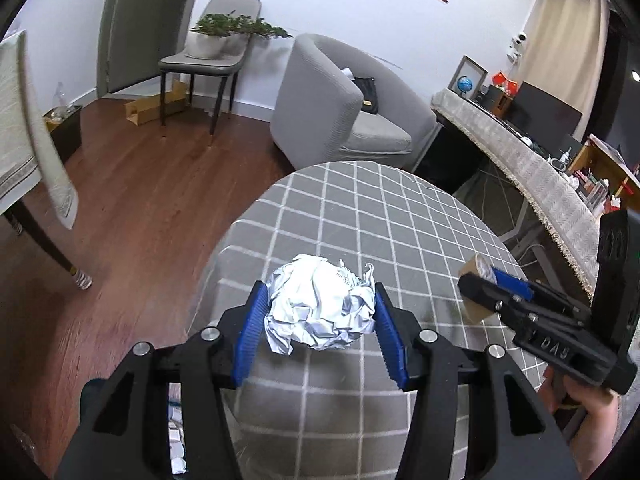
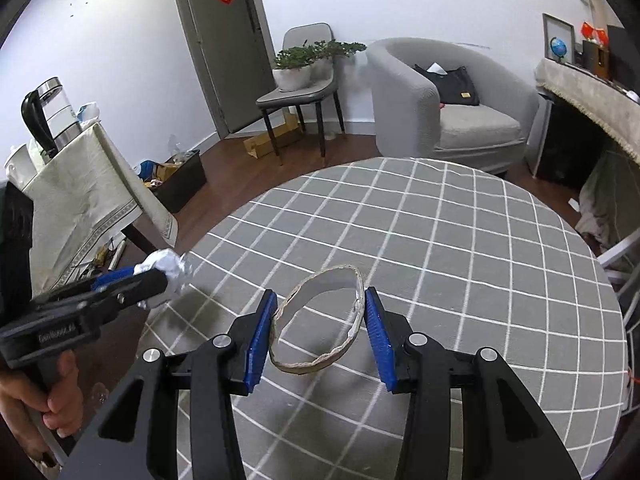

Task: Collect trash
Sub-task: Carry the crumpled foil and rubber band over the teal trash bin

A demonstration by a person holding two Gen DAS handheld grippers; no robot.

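My left gripper (image 1: 318,320) is shut on a crumpled ball of white paper (image 1: 320,304), held above the left edge of the round table (image 1: 380,216). The right wrist view shows the same ball (image 2: 168,270) at the left, in that gripper (image 2: 154,280). My right gripper (image 2: 318,330) is shut on a cardboard tube (image 2: 320,320), seen end-on as an open ring between the blue pads. In the left wrist view the tube (image 1: 474,280) and the right gripper (image 1: 494,284) appear at the right, above the table's edge.
The table wears a grey checked cloth (image 2: 440,240). A dark bin (image 2: 180,184) with rubbish stands on the wooden floor beside a cloth-covered side table (image 2: 88,196) carrying a kettle (image 2: 48,116). Behind are a grey armchair (image 2: 448,108), a chair with a potted plant (image 2: 296,76), and a long desk (image 1: 520,160).
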